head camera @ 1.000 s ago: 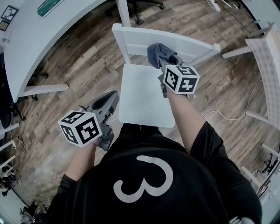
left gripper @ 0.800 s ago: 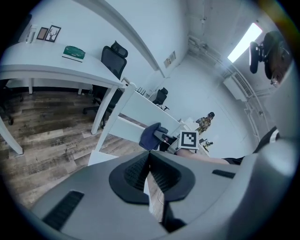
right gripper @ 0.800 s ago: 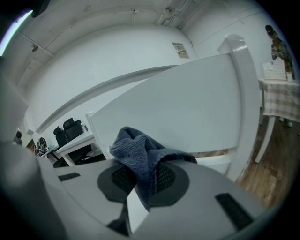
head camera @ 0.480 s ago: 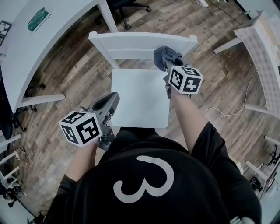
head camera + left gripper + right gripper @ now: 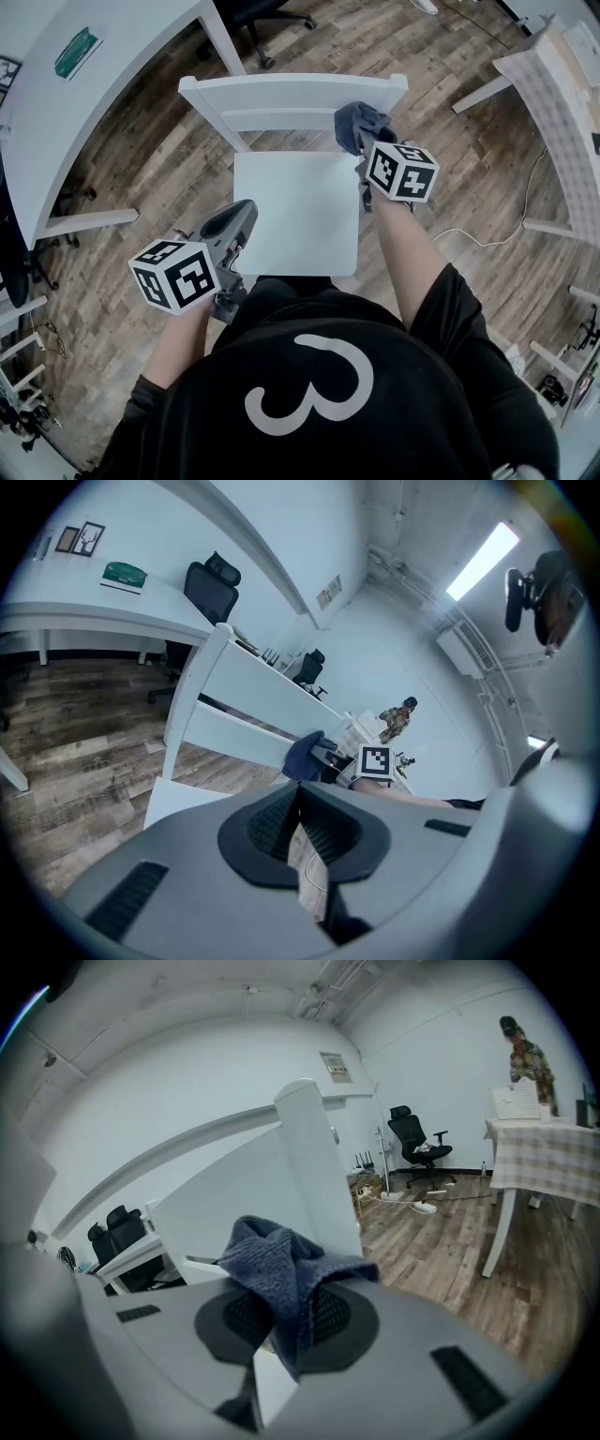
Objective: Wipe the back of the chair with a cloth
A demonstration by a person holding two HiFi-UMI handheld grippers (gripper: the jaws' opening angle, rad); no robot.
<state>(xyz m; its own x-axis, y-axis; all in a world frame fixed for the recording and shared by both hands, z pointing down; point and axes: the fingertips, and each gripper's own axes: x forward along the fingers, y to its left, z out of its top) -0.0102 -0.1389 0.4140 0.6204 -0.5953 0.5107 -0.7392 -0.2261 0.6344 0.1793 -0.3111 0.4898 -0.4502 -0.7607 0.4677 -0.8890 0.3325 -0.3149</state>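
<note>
A white wooden chair stands in front of me, its back (image 5: pixel 291 94) at the far side and its seat (image 5: pixel 295 211) below. My right gripper (image 5: pixel 364 145) is shut on a blue-grey cloth (image 5: pixel 361 125), which is bunched against the right end of the back's lower rail. In the right gripper view the cloth (image 5: pixel 281 1269) drapes over the shut gripper (image 5: pixel 281 1321), beside the chair's right post (image 5: pixel 314 1166). My left gripper (image 5: pixel 246 208) hangs shut and empty by the seat's front left corner. The left gripper view shows that gripper (image 5: pixel 300 832), the chair back (image 5: pixel 253 691) and the cloth (image 5: pixel 302 757).
A white desk (image 5: pixel 84 84) with a green book (image 5: pixel 75 52) stands at the far left, a black office chair (image 5: pixel 258 14) behind the white chair. A table with a checked cover (image 5: pixel 562 84) is at the right. A white cable (image 5: pixel 506 234) lies on the wooden floor.
My right gripper has carried the cloth rightwards along the chair back, from near its middle to its right end. The left gripper has stayed where it was.
</note>
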